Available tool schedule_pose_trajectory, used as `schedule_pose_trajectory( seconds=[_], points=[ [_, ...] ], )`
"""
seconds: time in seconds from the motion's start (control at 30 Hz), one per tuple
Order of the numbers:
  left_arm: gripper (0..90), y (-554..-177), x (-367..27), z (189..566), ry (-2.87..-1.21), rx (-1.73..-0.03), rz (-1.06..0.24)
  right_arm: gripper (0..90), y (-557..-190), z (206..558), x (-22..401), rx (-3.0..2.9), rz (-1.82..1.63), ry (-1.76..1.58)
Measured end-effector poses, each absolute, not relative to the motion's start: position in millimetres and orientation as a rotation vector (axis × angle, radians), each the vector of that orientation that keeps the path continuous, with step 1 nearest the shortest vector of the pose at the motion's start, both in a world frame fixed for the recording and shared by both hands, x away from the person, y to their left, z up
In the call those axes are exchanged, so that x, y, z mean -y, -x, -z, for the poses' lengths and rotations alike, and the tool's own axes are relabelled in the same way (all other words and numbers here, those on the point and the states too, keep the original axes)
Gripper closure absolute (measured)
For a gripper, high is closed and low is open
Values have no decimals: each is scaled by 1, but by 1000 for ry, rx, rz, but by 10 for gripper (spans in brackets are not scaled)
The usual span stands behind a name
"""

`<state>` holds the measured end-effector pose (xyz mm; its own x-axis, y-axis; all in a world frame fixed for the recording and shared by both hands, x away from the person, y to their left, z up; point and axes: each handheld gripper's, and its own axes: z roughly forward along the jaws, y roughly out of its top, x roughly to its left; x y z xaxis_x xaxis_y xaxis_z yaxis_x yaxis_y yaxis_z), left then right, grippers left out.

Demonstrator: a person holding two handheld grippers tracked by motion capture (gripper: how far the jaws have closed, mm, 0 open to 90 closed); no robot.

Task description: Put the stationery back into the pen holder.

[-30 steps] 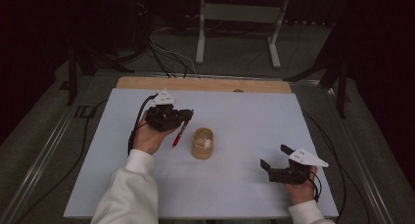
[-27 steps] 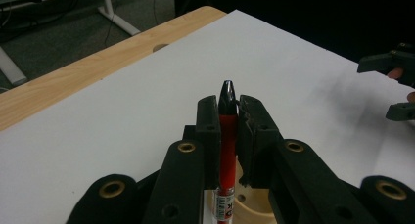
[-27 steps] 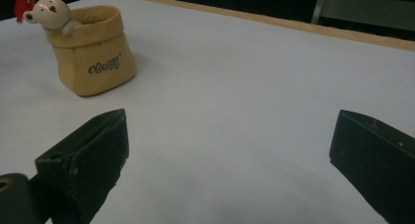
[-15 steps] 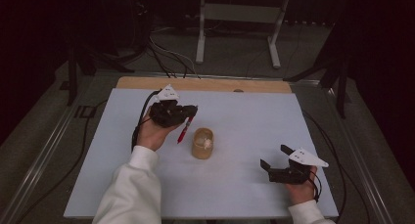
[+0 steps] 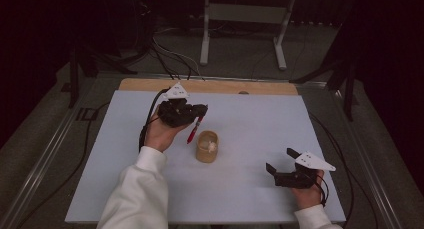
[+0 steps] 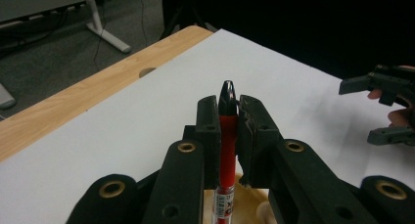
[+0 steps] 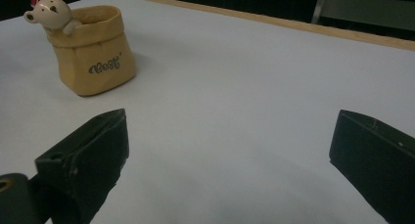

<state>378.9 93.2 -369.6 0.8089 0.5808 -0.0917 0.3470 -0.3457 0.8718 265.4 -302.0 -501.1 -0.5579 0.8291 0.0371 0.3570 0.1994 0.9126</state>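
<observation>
A red pen [image 5: 193, 131] with a black tip hangs slanted from my left gripper [image 5: 200, 111], which is shut on its upper part, just left of and above a small tan pot [image 5: 207, 146]. In the left gripper view the jaws of that gripper [image 6: 229, 104] clamp the pen [image 6: 227, 150] upright, with the pot [image 6: 250, 204] below them. A little white bear figure [image 7: 49, 11] peeks over the rim of the pot [image 7: 95, 53]. My right gripper [image 5: 280, 160] rests open near the front right of the table, its jaws [image 7: 230, 131] wide apart with nothing between them.
A white sheet [image 5: 250, 114] covers the table, with a strip of wood [image 5: 210, 86] along the far edge. Cables trail from the left gripper over the table's left side. A metal stand [image 5: 240, 19] is on the floor beyond.
My left gripper has shifted slightly to the right and away with the pen, closer to the pot. The right gripper has stayed still.
</observation>
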Motion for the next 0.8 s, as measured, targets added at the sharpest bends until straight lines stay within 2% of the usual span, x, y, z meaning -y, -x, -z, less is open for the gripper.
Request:
schedule_pose_trajectory(
  seconds=[0.8],
  points=[
    [809, -382, -76, 368, -1927, -671, -241, 17, -266, 501, 302, -2016, -1339, -1103]
  ],
)
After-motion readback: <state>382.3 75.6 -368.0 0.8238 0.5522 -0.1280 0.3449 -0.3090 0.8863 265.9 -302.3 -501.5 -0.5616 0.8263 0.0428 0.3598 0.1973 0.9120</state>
